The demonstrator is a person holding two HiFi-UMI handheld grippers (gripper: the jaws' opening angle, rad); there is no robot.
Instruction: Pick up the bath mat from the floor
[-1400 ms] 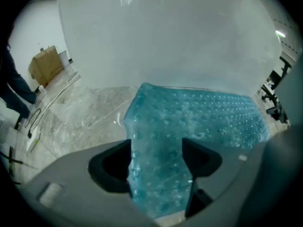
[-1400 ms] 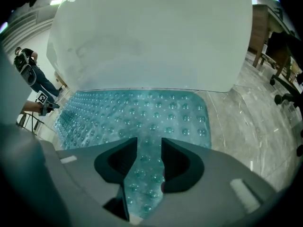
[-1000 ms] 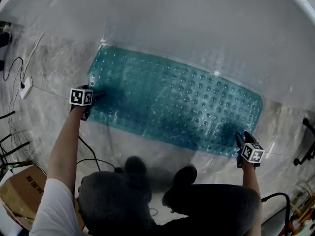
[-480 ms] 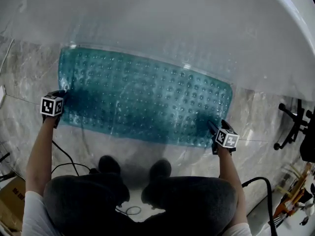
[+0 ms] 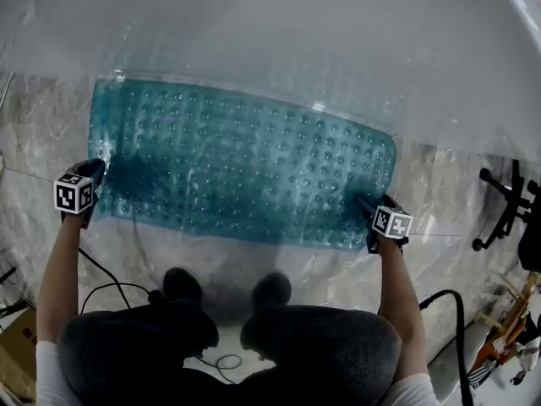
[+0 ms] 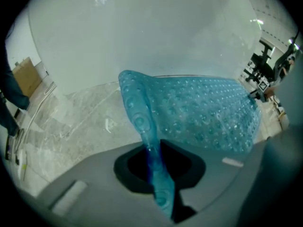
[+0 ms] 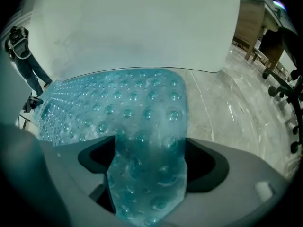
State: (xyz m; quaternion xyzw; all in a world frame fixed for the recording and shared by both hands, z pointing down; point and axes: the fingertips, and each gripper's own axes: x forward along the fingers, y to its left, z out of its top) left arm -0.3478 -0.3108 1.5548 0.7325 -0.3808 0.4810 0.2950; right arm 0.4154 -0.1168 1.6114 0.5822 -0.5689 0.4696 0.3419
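Mat (image 5: 245, 172) on the marble floor (image 5: 42, 134), a hand-held gripper at each near corner.
Teal and studded, the mat lies lengthwise just before the white tub (image 5: 296, 32) on the far side. The left hand-held gripper (image 5: 93, 172) is closing its jaws on the near-left edge, which stands folded and pinched between them. The right hand-held gripper (image 5: 366, 204) is at the near-right corner, jaws opening wide, with the corner lying loose between them. A chair base (image 5: 503, 214) stands at the right.

Staged bathroom in a workspace: white tub (image 5: 296, 24), marble floor (image 5: 42, 117), office chair (image 5: 511, 205), loose cables (image 5: 446, 293), cardboard box (image 5: 15, 353)
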